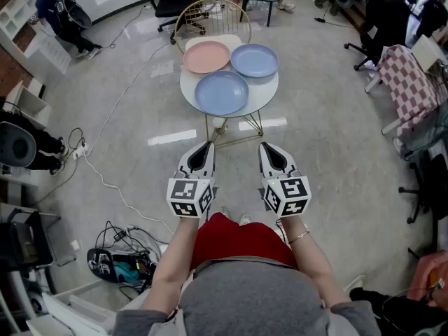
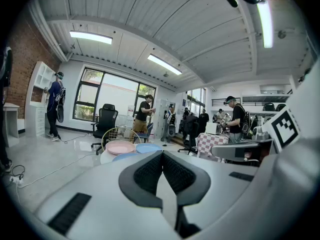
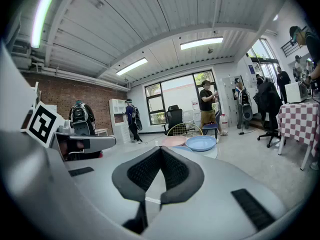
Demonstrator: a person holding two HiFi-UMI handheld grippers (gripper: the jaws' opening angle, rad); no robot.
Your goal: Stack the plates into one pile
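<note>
Both tongs are hanging low in front of the person, side by side and well short of the surface. The left tongs (image 1: 205,149) are showing their jaws pressed together with nothing between them. The right tongs (image 1: 268,150) are closed and empty in the same way.

Straight ahead of the two tongs, a small round white surface (image 1: 187,86) is carrying three plates, each lying flat on its own. The near blue plate (image 1: 221,92) is sitting closest, roughly on the line running out between the two tongs. Beyond it, the pink plate (image 1: 206,57) is lying on the left tongs' side and the far blue plate (image 1: 255,60) on the right tongs' side. The three rims are lying close together, perhaps touching. Whether any edge is riding over another is too fine to tell. A wire-backed chair (image 1: 210,9) is standing just past the surface.

Judging from this, the stacking is not yet under way. No plate is resting on another and no plate is being held. What appears to be remaining is everything: reaching forward, opening a pair of tongs, taking one plate by its rim and setting it on another, then doing the same with the third.
</note>
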